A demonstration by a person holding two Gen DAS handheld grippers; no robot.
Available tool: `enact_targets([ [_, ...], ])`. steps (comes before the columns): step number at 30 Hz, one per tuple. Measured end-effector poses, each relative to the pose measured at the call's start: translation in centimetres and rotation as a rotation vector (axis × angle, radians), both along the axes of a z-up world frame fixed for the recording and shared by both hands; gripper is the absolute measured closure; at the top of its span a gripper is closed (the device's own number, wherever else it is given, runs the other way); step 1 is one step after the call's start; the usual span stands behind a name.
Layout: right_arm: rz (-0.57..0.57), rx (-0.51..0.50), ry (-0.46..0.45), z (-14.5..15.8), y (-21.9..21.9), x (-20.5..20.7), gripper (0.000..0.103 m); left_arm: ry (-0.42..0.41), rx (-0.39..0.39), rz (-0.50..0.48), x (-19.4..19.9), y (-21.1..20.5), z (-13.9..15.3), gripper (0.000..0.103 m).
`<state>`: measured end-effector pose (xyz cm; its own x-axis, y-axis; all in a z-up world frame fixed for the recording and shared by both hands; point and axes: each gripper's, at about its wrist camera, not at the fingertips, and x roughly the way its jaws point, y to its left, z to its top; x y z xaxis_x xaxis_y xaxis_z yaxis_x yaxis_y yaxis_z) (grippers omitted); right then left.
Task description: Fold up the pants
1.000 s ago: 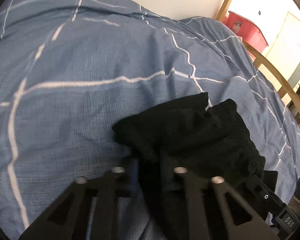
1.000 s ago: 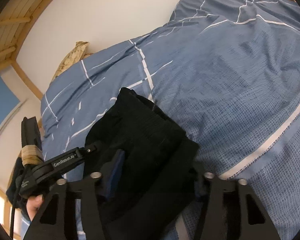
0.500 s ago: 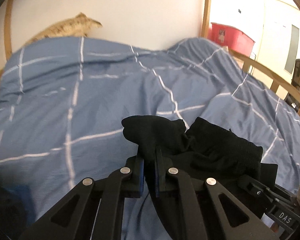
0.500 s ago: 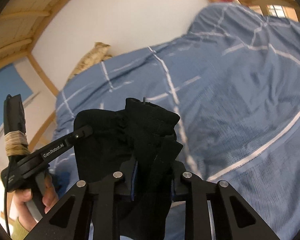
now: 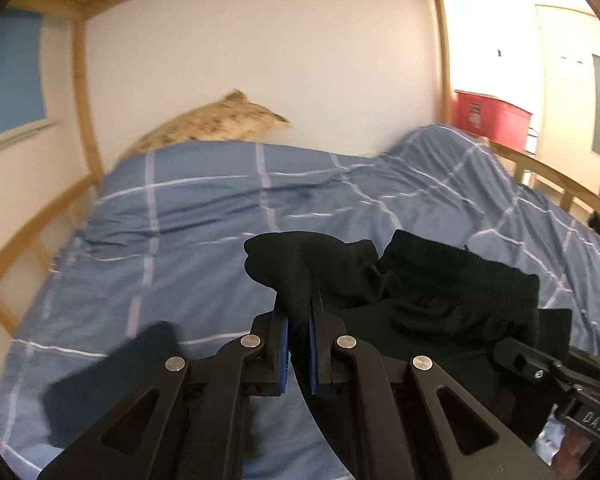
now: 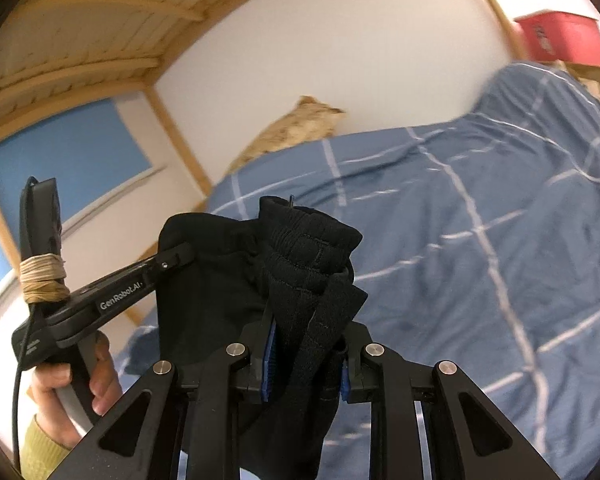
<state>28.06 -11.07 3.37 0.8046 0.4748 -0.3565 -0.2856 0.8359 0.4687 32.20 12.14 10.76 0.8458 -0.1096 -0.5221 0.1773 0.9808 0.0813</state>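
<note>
We have the black pants [image 5: 432, 292] up in the air, bunched between the 2 tools and hanging above the blue checked duvet [image 5: 188, 240] of the bed. The left claw [image 5: 298, 344] is clenched on a fold of fabric, its blue pads pressed against the cloth. The right claw [image 6: 306, 356] is grasping a thicker bundle that includes the ribbed waistband [image 6: 308, 240], which rises toward 12 o'clock above its jaws. In the right wrist view the other tool comes in from 9 o'clock, held by a bare hand [image 6: 66, 392].

We judge that the main risk is an uneven fold. The cloth is crumpled rather than stretched flat, so laying it down as it is could trap wrinkles or leave the legs misaligned. The right claw's bundle looks thick, and a layer could slip out if we pull the 2 tools apart sharply.

Much is hidden from us. The legs and hems drop below both views, so we cannot tell how far they hang or whether they touch the bed. A dark blurred shape [image 5: 112, 376] at 8 o'clock in the left wrist view is hard to identify. Beyond the duvet, a patterned pillow [image 5: 216, 124] leans on the white wall, and a red bin [image 5: 488, 120] sits at 2 o'clock.
</note>
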Motion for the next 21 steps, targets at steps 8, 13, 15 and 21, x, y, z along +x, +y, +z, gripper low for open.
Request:
enact_targets([
  [8,0.130,-0.005,-0.040,1.8,12.0,1.3,0.078,-0.005,0.074,0.132,1.0,10.5,0.2,0.094],
  [13,0.194,-0.021,-0.034,1.0,18.4,2.7,0.078,0.017,0.079,0.194,2.5,16.5,-1.3,0.094],
  [15,0.209,-0.023,-0.030,0.2,20.1,3.3,0.078,0.037,0.084,0.209,3.2,18.1,-2.3,0.094],
  [21,0.224,-0.042,0.033,-2.8,23.6,4.8,0.078,0.110,0.074,0.237,4.6,21.0,-6.1,0.094],
])
